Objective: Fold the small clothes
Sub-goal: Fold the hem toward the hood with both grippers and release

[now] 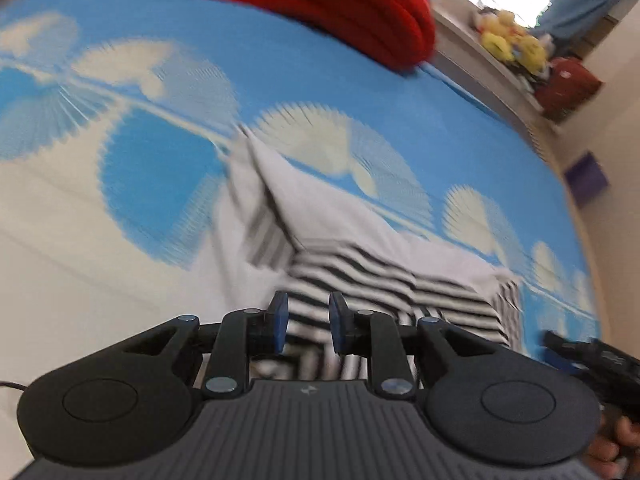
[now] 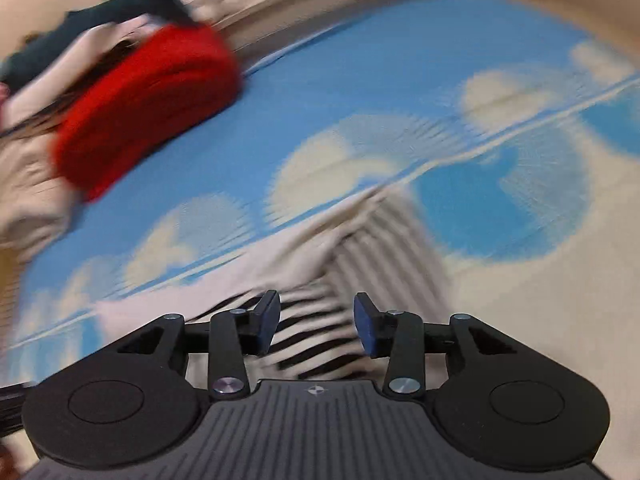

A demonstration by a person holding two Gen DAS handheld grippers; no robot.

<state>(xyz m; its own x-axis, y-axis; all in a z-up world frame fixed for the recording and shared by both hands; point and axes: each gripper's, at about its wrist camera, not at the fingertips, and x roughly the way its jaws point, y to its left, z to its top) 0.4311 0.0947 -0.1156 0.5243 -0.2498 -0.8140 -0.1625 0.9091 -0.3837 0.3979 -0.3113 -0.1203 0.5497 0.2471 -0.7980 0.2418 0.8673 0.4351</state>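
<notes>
your left gripper [image 1: 308, 322] sits low over the near end of the black-and-white striped garment [image 1: 360, 280], its blue pads [image 1: 279, 320] parted by a narrow gap with striped cloth showing between them; whether they pinch any fabric you cannot tell through the blur. to the left of that gripper the blue-and-cream bedspread [image 1: 120, 220] lies bare and wide, plenty of flat surface there. the garment runs away from you in a pale folded wedge, its far tip pointing up the bed, its right corner stopping near the bed's right edge [image 1: 568, 184]. well beyond it, a red knitted item [image 1: 340, 4] lies at the far side. your right gripper [image 1: 592, 356] shows at the right margin, just beside that garment corner. from the right wrist view, the red knit [image 2: 148, 104] is far left, the striped garment [image 2: 320, 320] lies directly under your right gripper [image 2: 316, 322], whose pads [image 2: 366, 326] stand clearly apart with nothing gripped. right of it, the bedspread [image 2: 540, 300] is bare, cream-coloured surface.
</notes>
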